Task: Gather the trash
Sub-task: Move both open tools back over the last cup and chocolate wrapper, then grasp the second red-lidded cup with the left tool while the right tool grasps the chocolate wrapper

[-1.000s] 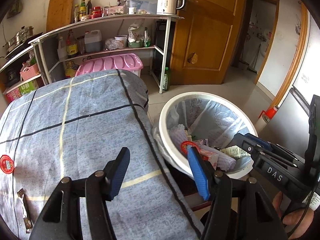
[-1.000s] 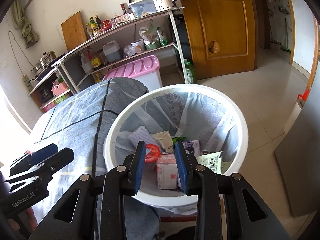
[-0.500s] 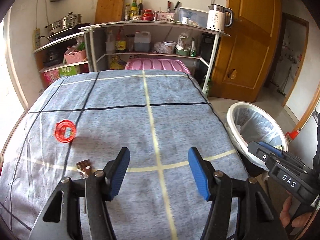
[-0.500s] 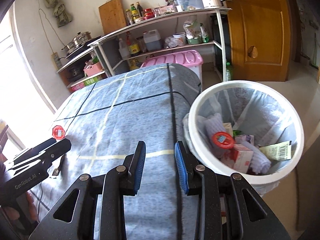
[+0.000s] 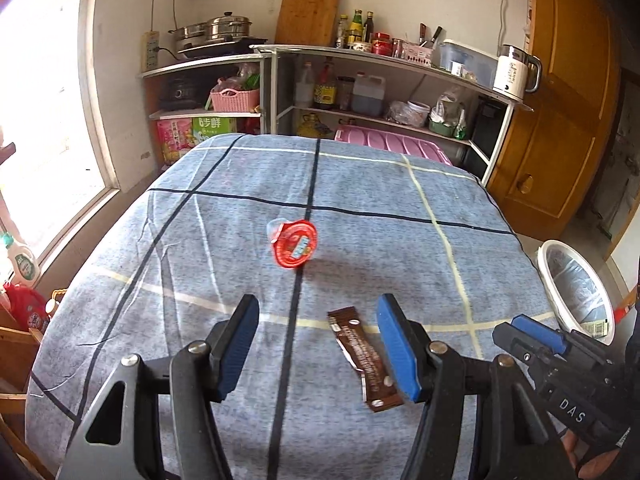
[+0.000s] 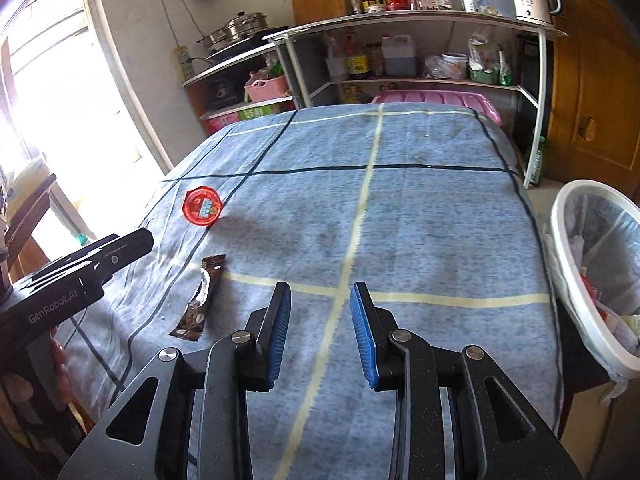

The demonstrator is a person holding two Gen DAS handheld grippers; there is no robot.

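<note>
Left tongs (image 5: 318,344) wide open, empty, hovering over the bench (image 5: 400,208). Brown wrapper (image 5: 366,364) right by the right-hand pad, red cup (image 5: 294,243) ahead. Right tongs (image 6: 320,328) half open, empty, bin (image 6: 560,256) off right. Flat wrapper, so could easily pinch cloth instead or slip.

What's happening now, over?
Left gripper open, empty, over brown wrapper. Right gripper open, empty. Red cup on the cloth, trash bin beside table. Nothing blocking.
</note>
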